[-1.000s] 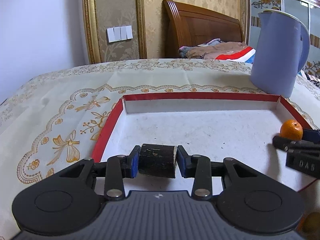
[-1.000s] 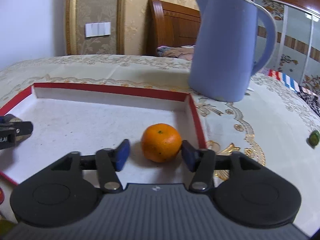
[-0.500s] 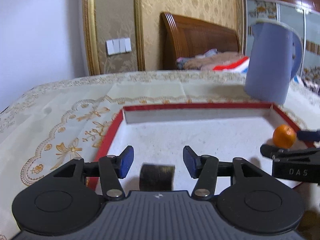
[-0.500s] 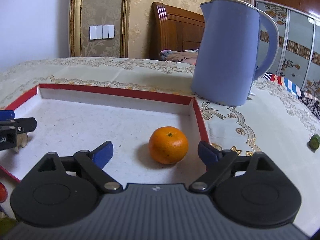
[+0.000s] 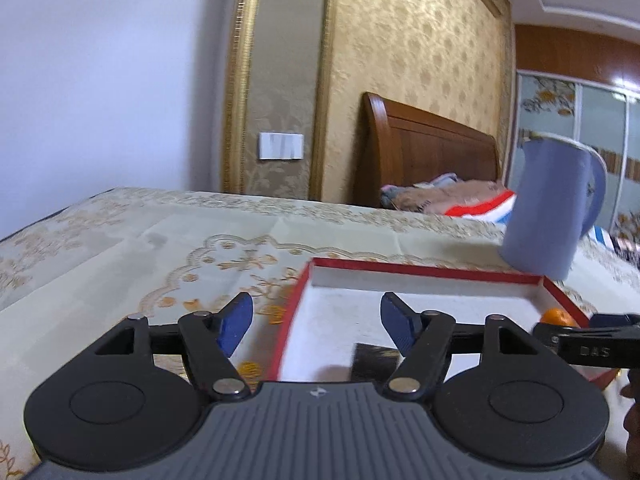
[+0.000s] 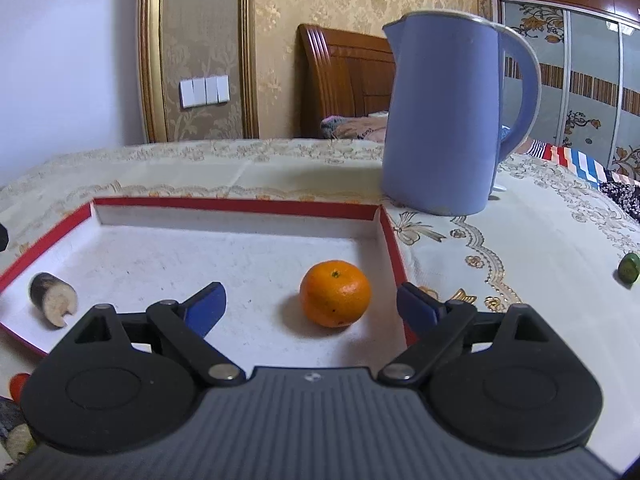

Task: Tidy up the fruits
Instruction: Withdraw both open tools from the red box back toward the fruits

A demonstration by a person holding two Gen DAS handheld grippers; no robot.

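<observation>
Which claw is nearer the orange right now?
Right. The right claw stands open with the orange between its fingers, untouched; the left claw is across the tray.

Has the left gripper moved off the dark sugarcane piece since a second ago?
Yes. The left gripper, its jaws just opened, has backed toward the red tray's near-left rim; the sugarcane piece lies released, low under its right finger.

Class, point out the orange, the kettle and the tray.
orange (image 6: 335, 294), right wrist view, middle of its peel
kettle (image 6: 440, 120), right wrist view, middle of its body
tray (image 6: 240, 205), right wrist view, far red rim
</observation>
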